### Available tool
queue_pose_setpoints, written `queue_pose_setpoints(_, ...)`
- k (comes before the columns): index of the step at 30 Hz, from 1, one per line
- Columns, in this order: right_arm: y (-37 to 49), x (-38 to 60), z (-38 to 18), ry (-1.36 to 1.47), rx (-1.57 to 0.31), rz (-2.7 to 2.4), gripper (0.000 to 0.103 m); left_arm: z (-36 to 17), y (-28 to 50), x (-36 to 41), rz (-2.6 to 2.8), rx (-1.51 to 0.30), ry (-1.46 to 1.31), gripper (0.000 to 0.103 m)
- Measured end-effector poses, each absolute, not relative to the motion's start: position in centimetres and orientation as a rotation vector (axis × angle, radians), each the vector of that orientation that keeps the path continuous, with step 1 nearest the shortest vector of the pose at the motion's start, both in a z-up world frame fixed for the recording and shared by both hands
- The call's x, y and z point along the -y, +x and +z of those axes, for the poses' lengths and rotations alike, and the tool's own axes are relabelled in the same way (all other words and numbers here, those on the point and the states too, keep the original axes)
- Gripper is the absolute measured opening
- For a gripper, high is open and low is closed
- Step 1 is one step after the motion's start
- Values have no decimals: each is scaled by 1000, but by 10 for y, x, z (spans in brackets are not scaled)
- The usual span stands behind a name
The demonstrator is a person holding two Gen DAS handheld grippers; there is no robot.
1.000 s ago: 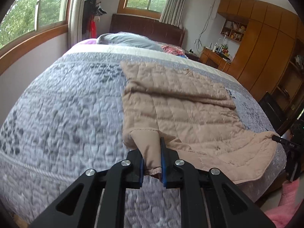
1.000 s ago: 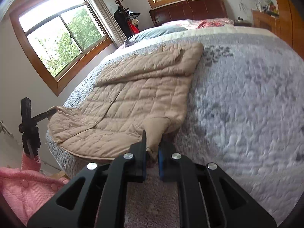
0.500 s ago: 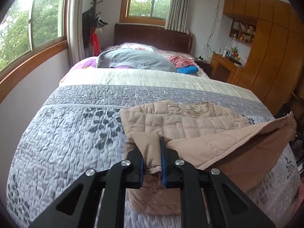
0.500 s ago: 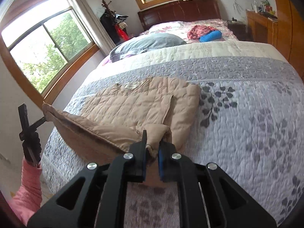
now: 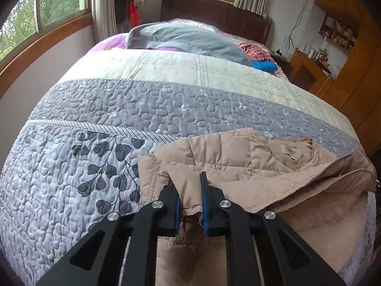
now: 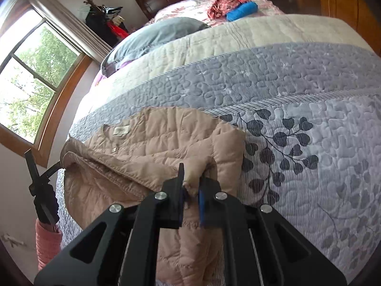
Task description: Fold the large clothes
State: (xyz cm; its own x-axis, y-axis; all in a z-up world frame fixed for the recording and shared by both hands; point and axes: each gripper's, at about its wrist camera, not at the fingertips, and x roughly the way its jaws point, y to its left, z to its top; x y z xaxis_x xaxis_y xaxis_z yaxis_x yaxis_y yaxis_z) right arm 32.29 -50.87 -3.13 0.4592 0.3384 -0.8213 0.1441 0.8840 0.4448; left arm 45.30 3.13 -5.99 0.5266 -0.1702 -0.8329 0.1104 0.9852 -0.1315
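A beige quilted jacket (image 5: pixel 238 157) lies on the bed, its lower half lifted and doubled over toward the collar and label (image 5: pixel 289 151). My left gripper (image 5: pixel 189 190) is shut on one corner of the jacket's hem. My right gripper (image 6: pixel 191 183) is shut on the other corner; the jacket also shows in the right wrist view (image 6: pixel 166 143). The left gripper and the pink-sleeved arm holding it show at the left of the right wrist view (image 6: pixel 41 190). The fabric under the fold is hidden.
The bed has a grey-blue quilted cover (image 5: pixel 95 124) with a leaf pattern and a cream band (image 5: pixel 166 66). A grey pillow (image 5: pixel 185 38), red cloth and a blue roll (image 5: pixel 264 65) lie near the headboard. Windows stand left, wooden cabinets (image 5: pixel 352 54) right.
Both grippers have carried the jacket's hem up and forward from the foot of the bed toward the collar, folding the jacket in half. Both stay shut on the fabric.
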Motion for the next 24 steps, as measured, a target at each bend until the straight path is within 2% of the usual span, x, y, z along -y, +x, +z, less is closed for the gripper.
queue_pose_setpoints(7, 348, 516, -58, 540, -1154, 104, 12, -83, 482, -25, -158, -1070, -70, 18)
queue_pose_setpoints(10, 349, 523, -63, 605, -1156, 121, 22, -83, 487, -29, -177, -1097, -100, 21)
queue_pose_setpoints(12, 344, 528, -62, 650, -1137, 148, 29, -77, 484, -35, -215, -1101, -138, 30)
queue_pose_setpoints(13, 339, 531, -61, 672, -1122, 162, 39, -73, 482, -39, -238, -1095, -159, 32)
queue_pose_setpoints(14, 336, 533, -58, 674, -1113, 160, 61, -67, 478, -45, -257, -1087, -187, 37)
queue_pose_setpoints(15, 331, 535, -54, 658, -1093, 134, 69, -61, 473, -50, -269, -1081, -210, 42)
queue_pose_setpoints(17, 322, 535, -46, 615, -1058, 118, 62, -47, 462, -62, -272, -1046, -238, 51)
queue_pose_setpoints(21, 305, 528, -47, 597, -1070, 174, 58, -38, 441, -76, -253, -1015, -194, 52)
queue_pose_setpoints(24, 297, 515, -55, 545, -1103, 187, 58, -53, 422, -70, -268, -1056, -130, 52)
